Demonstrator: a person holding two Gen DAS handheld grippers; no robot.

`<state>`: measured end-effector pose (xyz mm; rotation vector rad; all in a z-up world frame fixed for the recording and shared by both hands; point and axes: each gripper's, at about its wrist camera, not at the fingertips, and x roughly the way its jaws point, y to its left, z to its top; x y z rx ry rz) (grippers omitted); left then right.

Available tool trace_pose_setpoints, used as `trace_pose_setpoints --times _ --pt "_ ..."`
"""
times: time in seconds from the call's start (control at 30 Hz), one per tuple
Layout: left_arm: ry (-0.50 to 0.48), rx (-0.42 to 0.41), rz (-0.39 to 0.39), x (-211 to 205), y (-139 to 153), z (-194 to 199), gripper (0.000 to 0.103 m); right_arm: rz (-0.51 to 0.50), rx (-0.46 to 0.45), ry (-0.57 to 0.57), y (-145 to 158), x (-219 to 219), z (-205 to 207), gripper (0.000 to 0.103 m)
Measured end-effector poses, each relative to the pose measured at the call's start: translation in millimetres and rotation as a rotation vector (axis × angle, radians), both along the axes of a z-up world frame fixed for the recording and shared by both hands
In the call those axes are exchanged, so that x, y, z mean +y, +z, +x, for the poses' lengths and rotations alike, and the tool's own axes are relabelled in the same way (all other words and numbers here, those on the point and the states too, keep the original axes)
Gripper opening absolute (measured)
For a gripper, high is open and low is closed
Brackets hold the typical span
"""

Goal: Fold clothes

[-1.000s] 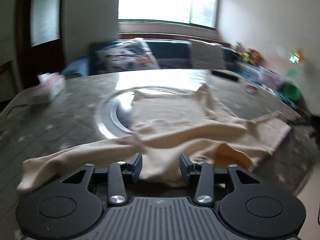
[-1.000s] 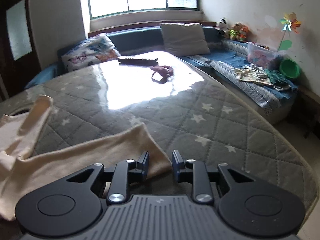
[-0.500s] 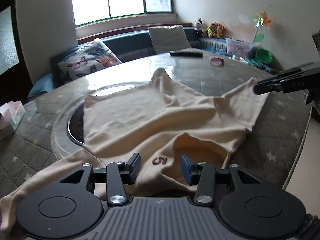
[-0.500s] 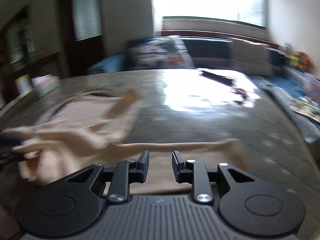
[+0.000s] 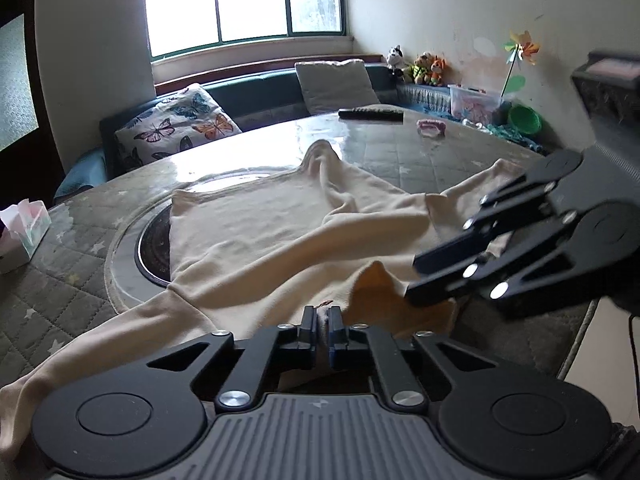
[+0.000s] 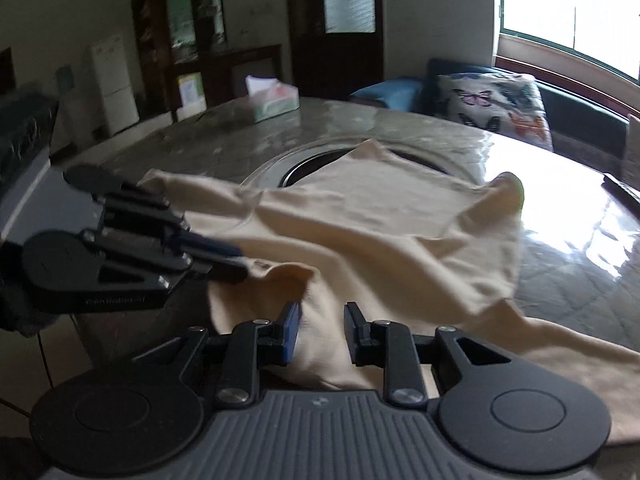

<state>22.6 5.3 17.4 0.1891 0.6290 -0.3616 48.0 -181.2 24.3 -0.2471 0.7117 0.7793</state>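
A cream long-sleeved shirt lies rumpled on a round table, partly over the round inset at its middle. My left gripper is shut on the shirt's near edge by the collar. My right gripper is open, its fingers on either side of a fold of the shirt at the table's edge. Each gripper shows in the other's view: the right one at the right, the left one at the left, shut on cloth.
A tissue box stands at the table's left edge, also in the right wrist view. A remote and a small pink item lie at the far side. A sofa with cushions runs behind under the window.
My left gripper has closed on the shirt's near edge. My right gripper has swung round to the left and come close beside the left one, over the shirt.
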Motion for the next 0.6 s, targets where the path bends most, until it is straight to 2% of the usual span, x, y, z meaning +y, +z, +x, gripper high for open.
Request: trace_pose_setpoints --times 0.03,0.07,0.1,0.13,0.2,0.3,0.43,0.6 --pt "-0.002 -0.005 -0.005 1 1 -2 0.005 -0.006 0.001 0.000 -2 2 -2 0.023" --pt "-0.006 -0.009 -0.012 2 2 -4 0.005 -0.013 -0.008 -0.008 -5 3 -3 0.018" --pt "-0.006 -0.011 -0.015 3 3 -7 0.005 -0.029 -0.024 -0.012 -6 4 -5 0.007" --pt "-0.007 -0.012 -0.014 5 4 -9 0.005 -0.039 -0.037 -0.015 -6 5 -7 0.003" --pt "-0.017 -0.008 -0.016 8 4 -15 0.005 -0.034 -0.046 -0.012 -2 1 -12 0.000" --pt "-0.038 0.010 -0.009 10 1 -23 0.005 -0.038 -0.067 0.030 6 -5 -26 0.000" --pt "-0.062 0.041 0.012 8 -7 -26 0.005 -0.080 -0.034 0.077 -3 -4 -39 0.000" --pt "-0.102 0.031 0.027 8 -2 -25 0.005 -0.035 -0.041 0.040 7 -7 -27 0.003"
